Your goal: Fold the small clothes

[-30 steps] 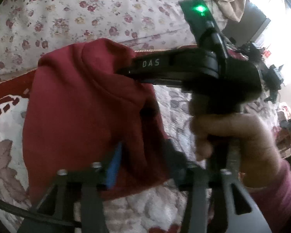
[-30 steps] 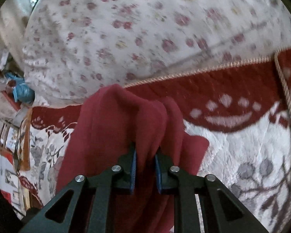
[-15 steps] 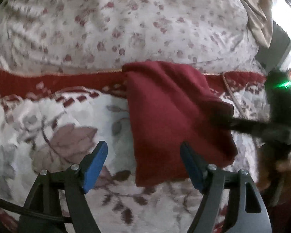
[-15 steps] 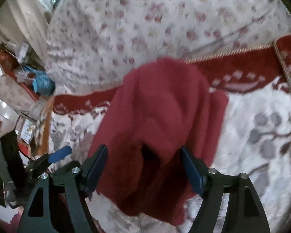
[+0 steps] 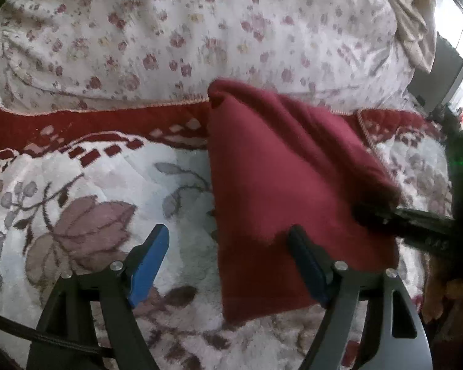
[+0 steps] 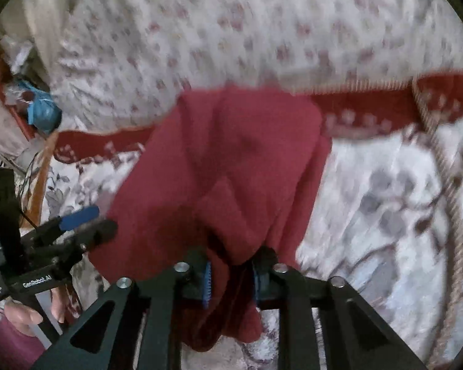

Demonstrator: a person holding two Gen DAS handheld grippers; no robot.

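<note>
- Two grippers worked over one small dark-red garment, which lay folded on a floral blanket with a red patterned border.
- Nearest the right wrist camera, the right gripper had its jaws closing, and a bunch of the garment's cloth was pinched between the blue pads; the cloth hung a little below the pads and rose away from them in loose folds.
- Nearest the left wrist camera, the left gripper stood with its jaws spread and opening further; its left blue pad was over bare blanket, while its right finger was at the garment's near part, and I could not tell whether it touched the cloth. Nothing was clamped.
- Just beyond, in the left wrist view, the black body of the right gripper reached in from the right edge, its tip meeting the garment's right side.
- In the right wrist view, the left gripper appeared at the lower left beside the garment's edge, with a hand and a pink sleeve below it.
- Farther off, the blanket's red border and cord trim ran across behind the garment.
- Farthest, a white sheet with small red flowers covered the background; clutter at the sides was too blurred to name.
</note>
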